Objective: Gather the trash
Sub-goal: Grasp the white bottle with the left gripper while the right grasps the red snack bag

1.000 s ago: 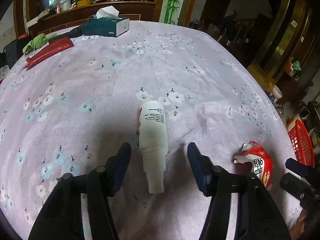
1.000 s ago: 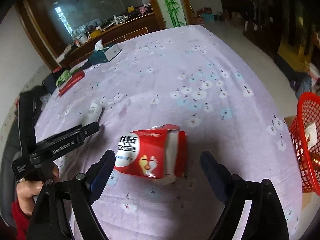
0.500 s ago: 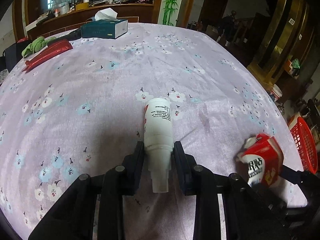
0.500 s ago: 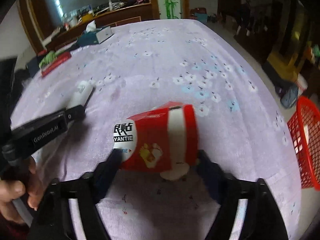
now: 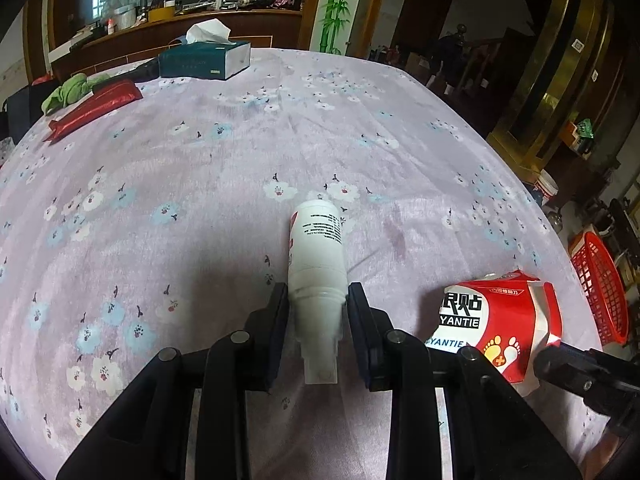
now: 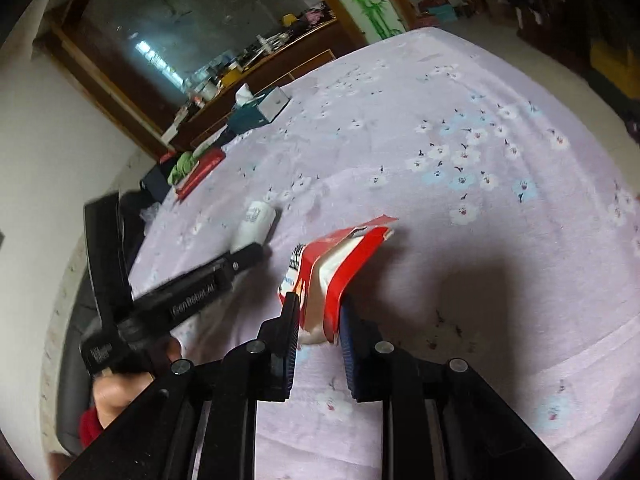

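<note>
Lived-in home, a large main room. Big surface covered by a lilac cloth with a flower print. On its far side a tissue box, a green rag and a red pouch. Behind it a dark wooden sideboard crowded with bottles and containers, below a wide wall mirror. Painted bamboo panel beside a dark doorway. Gold-framed furniture at the right. Red plastic basket on the floor just beyond the surface's edge.
</note>
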`<state>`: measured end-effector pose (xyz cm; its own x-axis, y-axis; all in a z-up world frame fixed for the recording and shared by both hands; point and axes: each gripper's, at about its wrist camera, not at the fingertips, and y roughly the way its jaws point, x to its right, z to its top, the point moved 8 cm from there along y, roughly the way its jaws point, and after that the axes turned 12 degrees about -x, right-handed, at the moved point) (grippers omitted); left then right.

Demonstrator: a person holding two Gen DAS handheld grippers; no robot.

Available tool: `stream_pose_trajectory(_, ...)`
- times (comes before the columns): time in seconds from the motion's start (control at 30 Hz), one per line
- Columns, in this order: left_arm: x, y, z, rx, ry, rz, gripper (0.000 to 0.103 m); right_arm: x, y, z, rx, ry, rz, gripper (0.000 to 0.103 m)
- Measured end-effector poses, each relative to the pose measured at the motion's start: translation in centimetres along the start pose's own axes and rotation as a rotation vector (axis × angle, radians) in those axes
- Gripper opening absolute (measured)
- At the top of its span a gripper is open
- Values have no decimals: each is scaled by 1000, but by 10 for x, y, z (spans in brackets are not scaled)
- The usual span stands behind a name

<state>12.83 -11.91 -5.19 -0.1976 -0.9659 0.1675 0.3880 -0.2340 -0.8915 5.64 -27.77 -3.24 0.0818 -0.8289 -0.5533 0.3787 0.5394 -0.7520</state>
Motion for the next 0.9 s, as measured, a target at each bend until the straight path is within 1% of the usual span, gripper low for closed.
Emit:
stream_pose_trajectory(0.1,0,0,0,5,4,0,28,0,7,5,-7,28,40,21)
stream_pose_trajectory(0.13,0,0,0,8,5,1,28,-1,9,6,-7,29,33,19)
stream_pose_trajectory(0.17,0,-1,-1,9,8,1,28,-3,9,6,-4,27,33,11)
stream_pose_trajectory(0.23,1,-3,-1,19,15,-2,28,-7,4,6,11,13,37,8)
stream_pose_trajectory(0.43,7,-20,-3,56,23,-9,28,-15,-25,2,87,-25,10,6)
stream_pose_trajectory(0.57,16,-43,-9,104,32,-9,28,-18,-50,-3,165,-55,-40,6)
stream_pose_trajectory(0.63,22,-55,-13,130,36,4,28,-19,-60,-6,197,-64,-50,6)
stream_pose_trajectory(0.7,30,-68,-20,168,51,32,28,-19,-70,-10,223,-77,-65,6)
stream_pose_trajectory(0.8,43,-83,-34,223,80,96,28,-20,-82,-17,258,-97,-88,6)
stream_pose_trajectory(0.9,52,-93,-44,262,96,134,28,-19,-93,-24,289,-110,-102,6)
